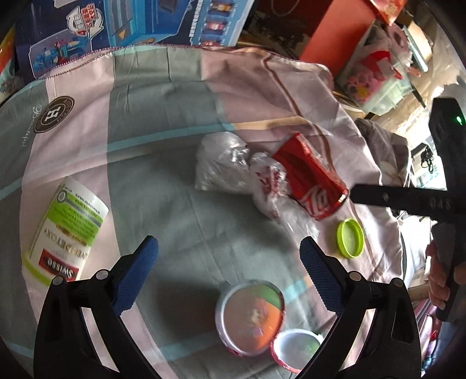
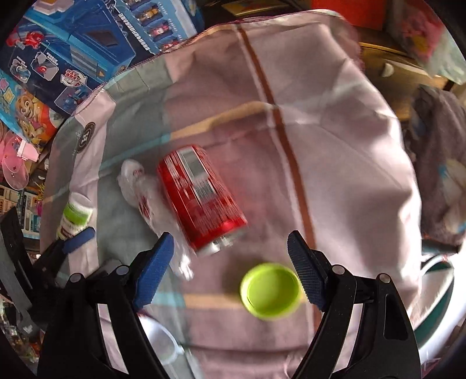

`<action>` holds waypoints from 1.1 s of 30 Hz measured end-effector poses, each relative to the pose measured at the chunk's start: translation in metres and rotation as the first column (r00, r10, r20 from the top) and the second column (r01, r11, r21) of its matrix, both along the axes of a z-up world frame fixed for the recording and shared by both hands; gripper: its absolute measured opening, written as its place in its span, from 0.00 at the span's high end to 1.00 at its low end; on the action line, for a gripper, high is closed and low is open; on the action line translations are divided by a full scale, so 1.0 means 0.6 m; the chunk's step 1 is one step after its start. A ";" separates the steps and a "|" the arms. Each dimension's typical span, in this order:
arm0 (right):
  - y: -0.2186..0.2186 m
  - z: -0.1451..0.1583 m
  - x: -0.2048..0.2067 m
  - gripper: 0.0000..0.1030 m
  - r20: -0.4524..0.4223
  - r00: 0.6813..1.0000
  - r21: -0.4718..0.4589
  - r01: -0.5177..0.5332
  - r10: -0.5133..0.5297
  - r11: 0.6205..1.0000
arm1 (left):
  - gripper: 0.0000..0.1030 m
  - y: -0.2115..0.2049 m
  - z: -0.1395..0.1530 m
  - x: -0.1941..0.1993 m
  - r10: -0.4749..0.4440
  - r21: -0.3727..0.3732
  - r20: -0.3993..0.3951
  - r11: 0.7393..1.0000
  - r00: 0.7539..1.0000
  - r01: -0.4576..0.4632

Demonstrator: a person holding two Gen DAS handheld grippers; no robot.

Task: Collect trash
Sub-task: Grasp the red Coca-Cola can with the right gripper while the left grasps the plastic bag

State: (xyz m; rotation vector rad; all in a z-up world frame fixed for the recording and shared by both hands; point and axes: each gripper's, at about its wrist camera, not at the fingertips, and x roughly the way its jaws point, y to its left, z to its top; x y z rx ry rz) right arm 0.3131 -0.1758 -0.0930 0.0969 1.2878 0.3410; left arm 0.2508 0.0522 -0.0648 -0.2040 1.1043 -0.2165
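Both tools spread wide: Coca-Cola can (image 1: 313,185) right, Swisse bottle (image 1: 65,230) left.

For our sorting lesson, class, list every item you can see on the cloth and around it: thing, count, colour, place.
can: 1, red, lying on cloth, centre right
plastic wrap: 1, clear, touching can's left side
cap: 1, lime green, near can's end
bottle: 1, white and green, lying at left
tub: 1, white-rimmed, near edge
lid: 1, pink-rimmed, beside tub
cloth: 1, grey and pink, under everything
toy boxes: several, blue, behind cloth
left gripper: jaws open, empty
right gripper: jaws open, empty, above cap
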 end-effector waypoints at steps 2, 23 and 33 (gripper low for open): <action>0.014 -0.006 0.016 0.25 0.001 1.000 -0.008 -0.016 0.016 1.000 | 0.05 0.004 -0.001 0.007 0.001 0.001 -0.003 1.000 1.000 -0.001; -0.017 -0.019 0.048 0.45 0.022 0.999 0.049 0.022 -0.023 0.999 | 0.05 -0.028 -0.015 0.054 -0.008 -0.012 -0.032 1.000 0.999 0.008; -0.083 -0.010 0.032 0.44 0.039 0.996 0.068 0.073 -0.076 0.995 | 0.05 -0.101 -0.032 0.107 0.027 0.081 -0.046 0.996 0.999 -0.023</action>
